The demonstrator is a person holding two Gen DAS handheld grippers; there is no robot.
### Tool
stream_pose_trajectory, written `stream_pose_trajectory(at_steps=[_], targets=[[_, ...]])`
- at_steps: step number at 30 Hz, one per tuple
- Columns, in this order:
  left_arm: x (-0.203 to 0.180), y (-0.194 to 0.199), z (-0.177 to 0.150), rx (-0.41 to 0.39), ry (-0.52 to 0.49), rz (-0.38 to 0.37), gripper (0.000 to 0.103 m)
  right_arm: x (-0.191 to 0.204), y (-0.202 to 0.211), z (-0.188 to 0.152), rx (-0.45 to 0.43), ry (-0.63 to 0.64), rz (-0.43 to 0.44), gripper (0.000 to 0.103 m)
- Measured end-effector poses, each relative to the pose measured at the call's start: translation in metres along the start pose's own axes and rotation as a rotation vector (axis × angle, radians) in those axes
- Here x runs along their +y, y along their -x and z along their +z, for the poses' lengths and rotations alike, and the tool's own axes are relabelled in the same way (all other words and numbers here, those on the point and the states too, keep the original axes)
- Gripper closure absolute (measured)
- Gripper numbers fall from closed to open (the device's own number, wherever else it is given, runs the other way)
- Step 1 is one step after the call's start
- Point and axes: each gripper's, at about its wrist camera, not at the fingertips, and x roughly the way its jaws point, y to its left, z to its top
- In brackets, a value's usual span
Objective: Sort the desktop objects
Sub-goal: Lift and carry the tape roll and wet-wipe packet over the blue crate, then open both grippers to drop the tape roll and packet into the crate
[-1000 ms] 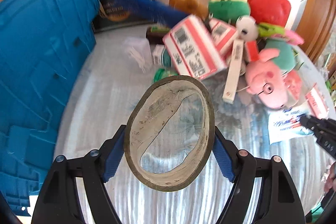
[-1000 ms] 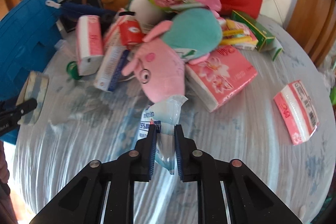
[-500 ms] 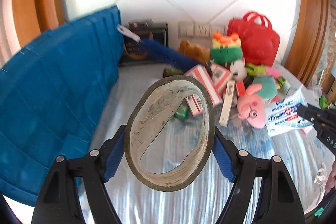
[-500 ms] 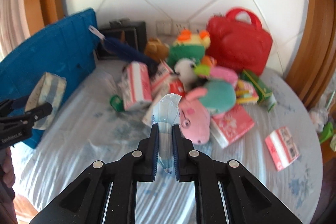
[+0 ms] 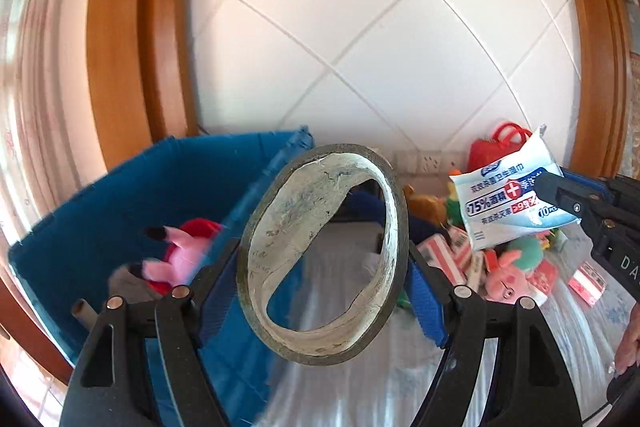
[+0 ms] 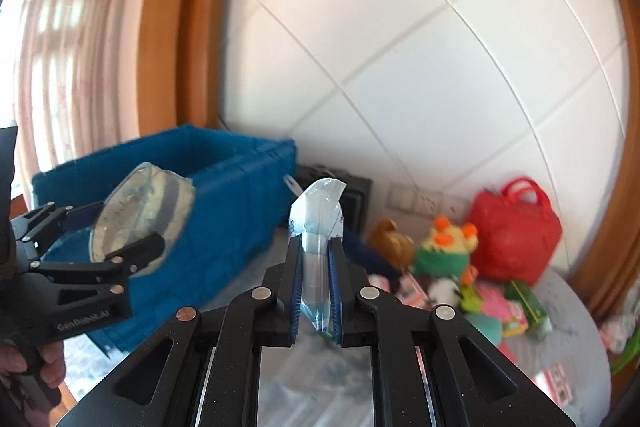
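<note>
Above the table (image 5: 360, 387) with its pale blue-white cloth, both grippers are in the air, each one with a thing between its fingers. The left gripper (image 5: 324, 267) has its jaws wide, but they are not free — the blue pads press from both sides on a roll of tape (image 5: 320, 251), a broad ring with a dirty whitish inner side, standing on edge and a little tilted. In the right wrist view this same roll (image 6: 140, 215) hangs in front of the blue crate (image 6: 224, 195), near its open top. The crate stands at the left of the table, against the tiled wall (image 6: 420, 47). Inside it, in the left wrist view, a pink and red plush toy (image 5: 180, 251) lies, a little blurred.

The right gripper (image 6: 316, 283) is clenched on a pack of wet wipes (image 6: 318, 227); the pack stands up narrow between the two pads, its top edge above the fingertips. From the left camera the same pack (image 5: 504, 195) shows its white and blue printed face, held by one end, high above the pile.

The pile of remaining objects is at the far right of the table: a red bag (image 6: 516, 231) by the wall, a green and orange plush toy (image 6: 444, 251), a pink pig toy (image 5: 508, 275) and red-white tissue packs (image 5: 444, 255) — all close together, several touching.
</note>
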Motion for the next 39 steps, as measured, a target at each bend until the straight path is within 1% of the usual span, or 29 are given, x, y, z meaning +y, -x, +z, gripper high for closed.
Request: stream_pose_trajectory(at_steps=[3, 6, 10, 15, 16, 20, 22, 26, 29, 33, 35, 37, 39], targets=[[0.032, 0.007, 0.010, -0.037, 0.016, 0.033, 0.027, 0.036, -0.008, 0.021, -0.044, 0.026, 0.041, 0.091], [0.066, 0.010, 0.018, -0.063, 0.032, 0.075, 0.027, 0.067, -0.018, 0.037, -0.068, 0.042, 0.081, 0.091], [0.115, 0.006, 0.022, -0.067, 0.056, 0.130, 0.027, 0.116, -0.039, 0.058, -0.087, 0.069, 0.135, 0.091], [0.181, -0.013, 0.017, -0.026, 0.097, 0.196, 0.027, 0.176, -0.065, 0.075, -0.089, 0.110, 0.178, 0.091], [0.191, -0.018, 0.015, -0.016, 0.103, 0.203, 0.027, 0.189, -0.070, 0.077, -0.086, 0.120, 0.182, 0.091], [0.228, -0.039, 0.009, 0.037, 0.122, 0.230, 0.027, 0.222, -0.089, 0.077, -0.055, 0.152, 0.192, 0.091], [0.240, -0.044, 0.002, 0.061, 0.134, 0.234, 0.027, 0.237, -0.098, 0.076, -0.035, 0.176, 0.190, 0.091], [0.255, -0.055, -0.004, 0.093, 0.159, 0.223, 0.027, 0.254, -0.112, 0.071, 0.001, 0.208, 0.184, 0.091], [0.265, -0.059, -0.007, 0.100, 0.185, 0.205, 0.026, 0.260, -0.117, 0.069, 0.015, 0.225, 0.173, 0.091], [0.271, -0.060, -0.007, 0.097, 0.204, 0.214, 0.024, 0.267, -0.124, 0.069, 0.022, 0.241, 0.151, 0.090], [0.277, -0.060, -0.005, 0.094, 0.202, 0.217, 0.021, 0.270, -0.127, 0.070, 0.023, 0.245, 0.133, 0.085], [0.275, -0.057, -0.005, 0.090, 0.199, 0.226, 0.020, 0.270, -0.129, 0.070, 0.028, 0.245, 0.126, 0.082], [0.274, -0.054, -0.007, 0.090, 0.202, 0.226, 0.019, 0.269, -0.129, 0.069, 0.031, 0.240, 0.118, 0.072]])
